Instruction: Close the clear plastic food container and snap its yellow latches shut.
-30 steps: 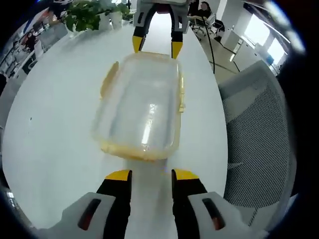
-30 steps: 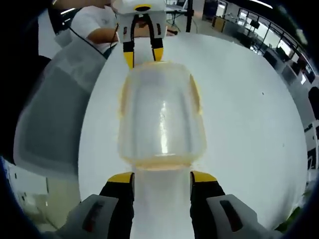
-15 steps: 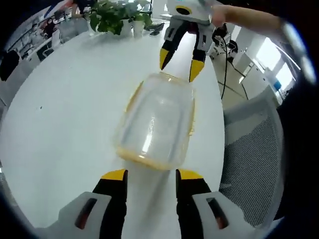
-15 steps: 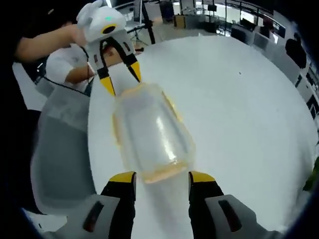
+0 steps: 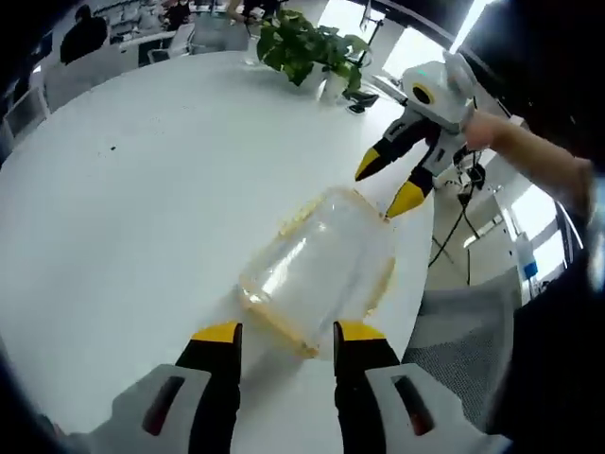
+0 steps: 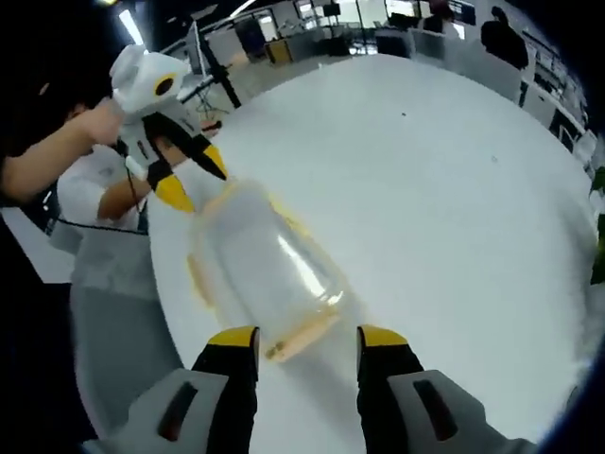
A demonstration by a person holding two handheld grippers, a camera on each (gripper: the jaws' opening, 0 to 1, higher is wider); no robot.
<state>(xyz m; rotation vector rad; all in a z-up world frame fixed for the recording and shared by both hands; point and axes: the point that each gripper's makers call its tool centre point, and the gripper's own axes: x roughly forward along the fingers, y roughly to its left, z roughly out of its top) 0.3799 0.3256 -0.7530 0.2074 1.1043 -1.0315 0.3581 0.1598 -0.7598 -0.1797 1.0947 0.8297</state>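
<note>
A: Where is the clear container [image 5: 319, 270] to be found?

B: It is seen lying on the white table [image 5: 142, 189], close to the table edge, with its lid apparently laid on top. In the left gripper view it sits just beyond the jaw tips, stretching toward one o'clock. In the right gripper view it [image 6: 265, 274] runs from the jaws toward eleven o'clock.

A: And the yellow latches?

B: Yellow trim is visible along the rim, and a latch [image 5: 301, 216] at the ten o'clock side appears to stand out from the wall. Whether any latch is snapped cannot be told.

A: How are the tongs held?

B: The left gripper [image 5: 284, 333] is held with its jaws spread, nothing between them, at the near end of the box. The right gripper [image 6: 304, 337] is likewise parted and empty. Each is seen in the other's view at the far end, also spread: the left gripper [image 6: 194, 180] and the right gripper [image 5: 389, 185].

A: Which step is judged to be in hand?

B: The lid seems placed; the latching is judged to be about to start. One end should be steadied while a latch is pressed down against the wall.

A: Anything beyond?

B: A potted plant [image 5: 307, 52] at twelve o'clock and a mesh chair [image 5: 454, 331] at four o'clock.
</note>
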